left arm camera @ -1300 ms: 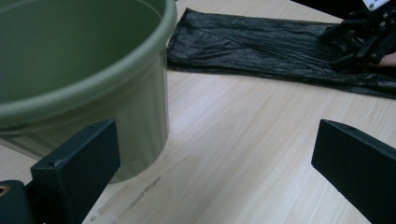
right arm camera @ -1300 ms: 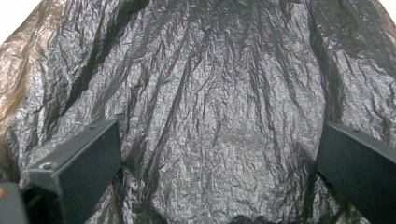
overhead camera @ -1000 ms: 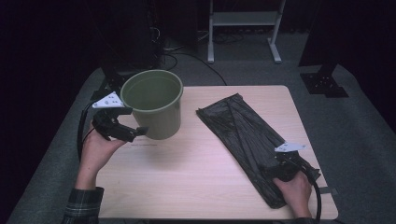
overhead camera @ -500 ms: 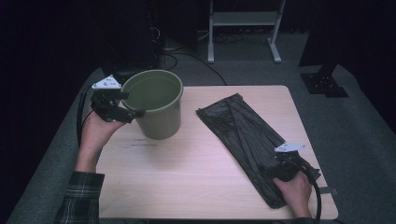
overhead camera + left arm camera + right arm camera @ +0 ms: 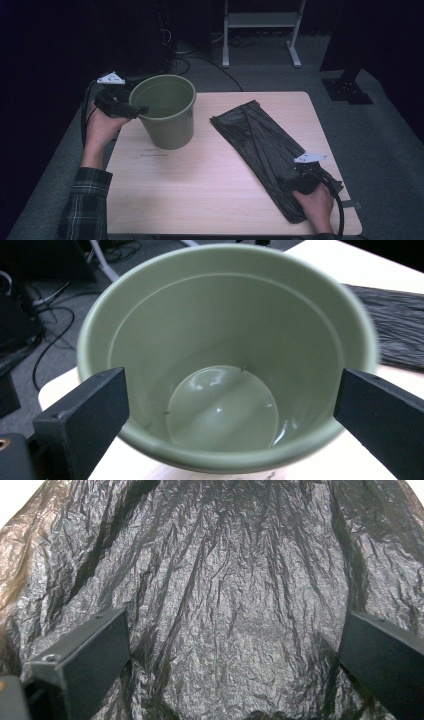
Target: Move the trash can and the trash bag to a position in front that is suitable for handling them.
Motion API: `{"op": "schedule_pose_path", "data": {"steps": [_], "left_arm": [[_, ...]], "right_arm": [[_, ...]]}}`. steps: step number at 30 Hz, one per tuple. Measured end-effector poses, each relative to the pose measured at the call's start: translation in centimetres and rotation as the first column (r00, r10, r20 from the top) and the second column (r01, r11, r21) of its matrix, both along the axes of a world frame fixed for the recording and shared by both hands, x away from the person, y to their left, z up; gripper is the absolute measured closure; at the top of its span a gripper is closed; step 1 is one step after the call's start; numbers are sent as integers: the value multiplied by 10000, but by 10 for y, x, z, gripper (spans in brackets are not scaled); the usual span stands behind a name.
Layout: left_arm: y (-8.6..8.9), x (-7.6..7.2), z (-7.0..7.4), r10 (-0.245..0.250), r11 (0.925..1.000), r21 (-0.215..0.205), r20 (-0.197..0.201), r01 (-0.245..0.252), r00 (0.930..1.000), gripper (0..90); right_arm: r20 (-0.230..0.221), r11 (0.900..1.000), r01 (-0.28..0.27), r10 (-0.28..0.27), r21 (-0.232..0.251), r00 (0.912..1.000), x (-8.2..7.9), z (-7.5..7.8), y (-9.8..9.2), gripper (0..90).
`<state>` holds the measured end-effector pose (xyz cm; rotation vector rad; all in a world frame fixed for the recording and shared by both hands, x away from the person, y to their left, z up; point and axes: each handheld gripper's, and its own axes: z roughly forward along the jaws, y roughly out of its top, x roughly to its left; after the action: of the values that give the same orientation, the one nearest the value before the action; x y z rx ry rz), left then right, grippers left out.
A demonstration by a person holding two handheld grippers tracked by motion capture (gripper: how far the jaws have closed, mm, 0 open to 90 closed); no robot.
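Right gripper (image 5: 300, 184) sits near the table's (image 5: 200, 200) front right corner, its jaws spread wide over the near end of a crumpled black plastic bag (image 5: 260, 145), not pinching it. That bag lies flat and slants from the front right corner toward the middle of the far edge. Left gripper (image 5: 131, 109) hovers at the far left corner, jaws parted wide at the rim of a green bucket (image 5: 167, 112), which stands upright and empty. Beyond the far edge, cables (image 5: 192, 55) and a white stand (image 5: 260, 22) rest on grey floor.
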<state>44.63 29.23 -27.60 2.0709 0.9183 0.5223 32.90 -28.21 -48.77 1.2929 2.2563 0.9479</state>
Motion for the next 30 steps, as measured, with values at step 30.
{"op": "schedule_pose_path", "data": {"steps": [30], "left_arm": [[9,18,-27,618,9976,-267,-715,-638,9955,0]], "right_arm": [[-5,10000,-9,9,-1,10000,0,0,0,0]]}}
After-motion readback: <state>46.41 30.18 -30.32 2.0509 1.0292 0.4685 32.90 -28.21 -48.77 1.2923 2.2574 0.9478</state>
